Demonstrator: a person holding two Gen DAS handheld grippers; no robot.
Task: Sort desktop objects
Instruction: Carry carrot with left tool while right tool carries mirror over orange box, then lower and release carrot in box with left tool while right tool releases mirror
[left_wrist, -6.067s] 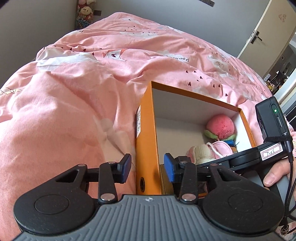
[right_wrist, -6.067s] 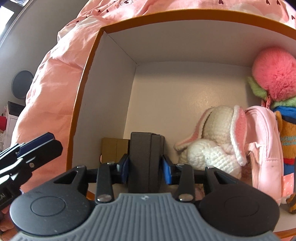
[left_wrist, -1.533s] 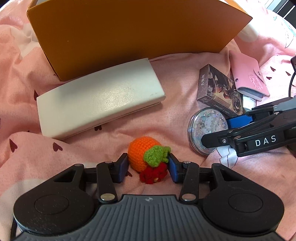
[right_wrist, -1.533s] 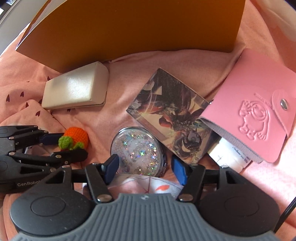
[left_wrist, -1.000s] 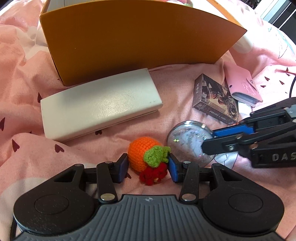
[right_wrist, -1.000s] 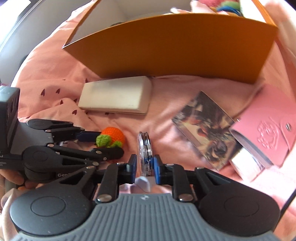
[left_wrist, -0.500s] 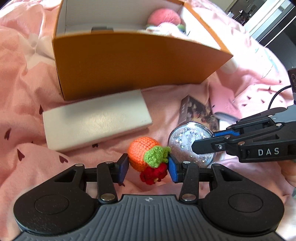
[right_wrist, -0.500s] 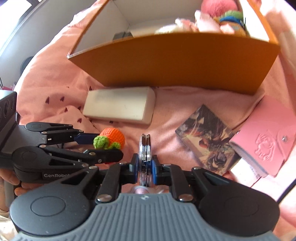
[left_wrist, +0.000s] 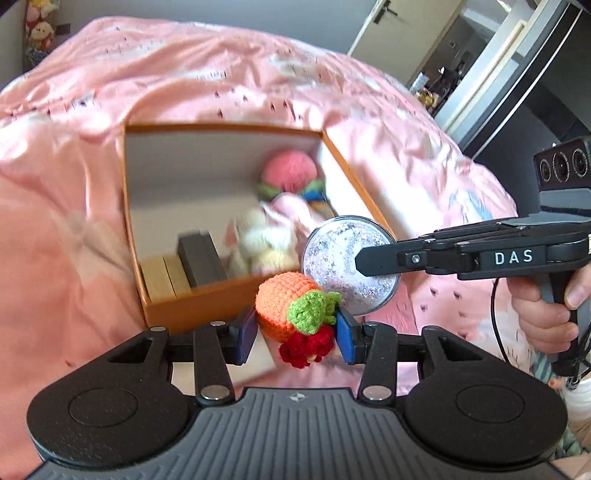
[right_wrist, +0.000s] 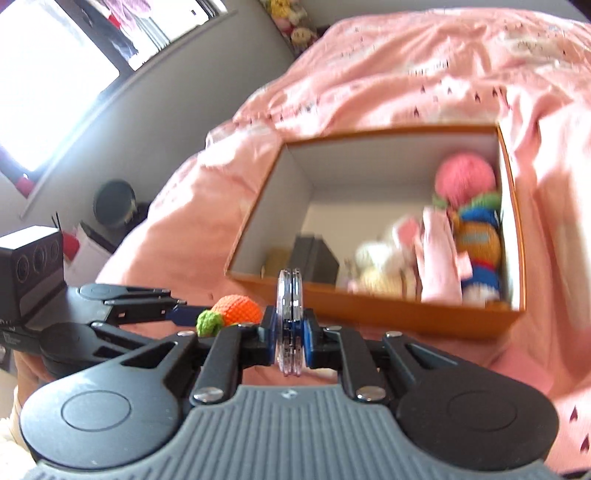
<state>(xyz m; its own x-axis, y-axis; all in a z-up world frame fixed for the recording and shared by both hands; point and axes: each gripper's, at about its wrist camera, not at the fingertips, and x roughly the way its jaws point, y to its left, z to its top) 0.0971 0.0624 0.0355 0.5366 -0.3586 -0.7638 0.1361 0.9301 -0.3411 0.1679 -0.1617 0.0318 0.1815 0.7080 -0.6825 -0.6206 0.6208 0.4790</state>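
My left gripper (left_wrist: 295, 334) is shut on an orange crochet fruit (left_wrist: 284, 306) with a green and red top, held in the air just before the orange box (left_wrist: 207, 302). My right gripper (right_wrist: 290, 338) is shut on a round glitter compact (right_wrist: 290, 321), held edge-on; it shows flat in the left wrist view (left_wrist: 343, 254), right of the fruit. The fruit also shows in the right wrist view (right_wrist: 238, 310), in the left gripper (right_wrist: 192, 317). The open box (right_wrist: 388, 306) holds plush toys (right_wrist: 465, 177), a dark case (left_wrist: 201, 260) and tan blocks (left_wrist: 162, 278).
The box sits on a pink bedspread (left_wrist: 66, 206). A door (left_wrist: 399, 26) and dark furniture (left_wrist: 535, 62) stand at the far right in the left wrist view. A bright window (right_wrist: 48, 85) and a grey wall (right_wrist: 177, 122) lie left in the right wrist view.
Both grippers have risen with their objects and now look down into the open box from above its near wall. The white case, card box and pink wallet have dropped out of view.
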